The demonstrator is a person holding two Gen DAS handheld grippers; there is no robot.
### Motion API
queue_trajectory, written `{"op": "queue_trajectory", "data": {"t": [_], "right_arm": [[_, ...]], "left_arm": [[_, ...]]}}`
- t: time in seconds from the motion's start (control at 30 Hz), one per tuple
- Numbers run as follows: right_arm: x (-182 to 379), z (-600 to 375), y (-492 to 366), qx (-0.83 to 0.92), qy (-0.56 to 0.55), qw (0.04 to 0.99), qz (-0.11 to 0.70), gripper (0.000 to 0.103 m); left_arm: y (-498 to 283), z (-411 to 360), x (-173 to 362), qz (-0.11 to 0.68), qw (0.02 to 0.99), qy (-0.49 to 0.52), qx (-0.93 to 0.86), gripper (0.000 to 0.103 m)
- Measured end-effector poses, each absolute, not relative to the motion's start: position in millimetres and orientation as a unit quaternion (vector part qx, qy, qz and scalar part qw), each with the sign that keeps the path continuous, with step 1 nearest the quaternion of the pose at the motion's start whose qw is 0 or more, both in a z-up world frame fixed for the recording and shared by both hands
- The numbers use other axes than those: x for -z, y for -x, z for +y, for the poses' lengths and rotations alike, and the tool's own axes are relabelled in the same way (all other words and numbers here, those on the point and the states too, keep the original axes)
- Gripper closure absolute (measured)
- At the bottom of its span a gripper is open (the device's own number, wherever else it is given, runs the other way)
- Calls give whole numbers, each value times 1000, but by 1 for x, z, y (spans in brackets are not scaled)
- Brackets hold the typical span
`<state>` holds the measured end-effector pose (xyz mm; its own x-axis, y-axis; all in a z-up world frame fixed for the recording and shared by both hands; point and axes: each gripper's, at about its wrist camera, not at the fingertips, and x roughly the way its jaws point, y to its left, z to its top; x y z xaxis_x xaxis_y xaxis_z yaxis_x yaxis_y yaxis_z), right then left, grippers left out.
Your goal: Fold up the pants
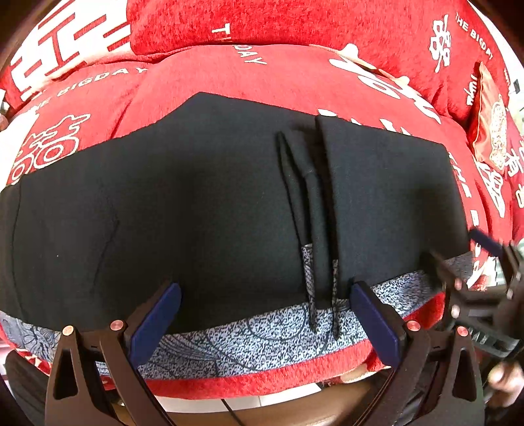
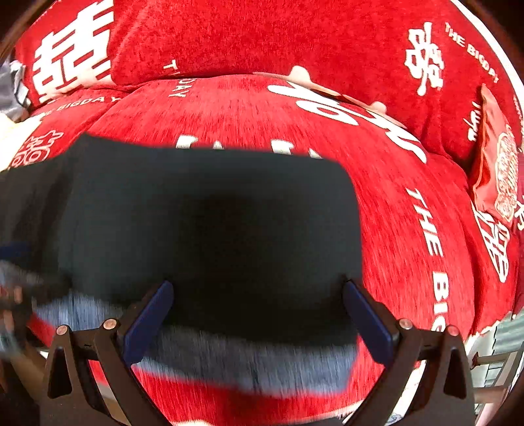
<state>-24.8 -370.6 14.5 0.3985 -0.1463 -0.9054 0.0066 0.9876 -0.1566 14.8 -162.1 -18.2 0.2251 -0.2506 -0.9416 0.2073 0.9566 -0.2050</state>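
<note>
Black pants (image 1: 196, 203) lie flat across a red sofa seat, with a patterned grey waistband (image 1: 249, 340) along the near edge and two drawstrings (image 1: 311, 288) lying over it. My left gripper (image 1: 265, 314) hovers over the waistband, wide open, with nothing between its blue pads (image 1: 157, 318). In the right wrist view, which is blurred, my right gripper (image 2: 257, 314) stands wide open above the pants' right end (image 2: 229, 229), gripping nothing. That same right gripper (image 1: 458, 262) shows at the right edge of the left wrist view.
The red sofa cover (image 2: 409, 229) with white lettering spreads beyond the pants to the right and behind. Back cushions (image 1: 294, 23) rise at the far side. A small red cushion (image 1: 491, 131) leans at the far right. A hand (image 1: 504, 380) holds the right gripper.
</note>
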Motion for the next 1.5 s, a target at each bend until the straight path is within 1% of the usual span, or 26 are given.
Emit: {"op": "queue_trajectory", "data": {"t": [0.13,0.3,0.4,0.53,0.57,0.63,0.83,1.1,1.17,1.3,1.4,1.5], "right_arm": [[-23,-380,33,54,40,827,557,0],[-43,-359,0,42,19,850,524,0],[-35,-333,-31,34,12,853,521,0],[-7,-297,-62,31,-5,844,535,0],[0,-290,-64,46,2,844,535,0],[0,-286,-54,65,-4,858,510,0],[-3,-295,-8,48,-40,855,514,0],[-8,-289,49,49,-12,858,511,0],[-16,-279,48,32,-8,854,519,0],[-34,-241,41,-13,42,874,483,0],[-30,-200,28,-65,90,869,482,0],[-10,-165,15,-104,119,853,496,0]], "left_arm": [[-11,-146,8,598,792,6,126,0],[-8,-121,7,593,799,17,102,0],[-8,-109,12,595,799,17,81,0],[-8,-94,17,592,805,10,50,0],[-9,-89,18,592,804,11,45,0],[-9,-78,21,593,805,15,36,0],[-13,-59,36,601,799,27,18,0],[-11,-54,32,587,810,5,12,0],[-7,-40,21,570,821,7,5,0],[-9,-1,15,554,831,18,-42,0],[-12,33,25,560,824,39,-75,0],[-11,58,37,571,814,51,-92,0]]}}
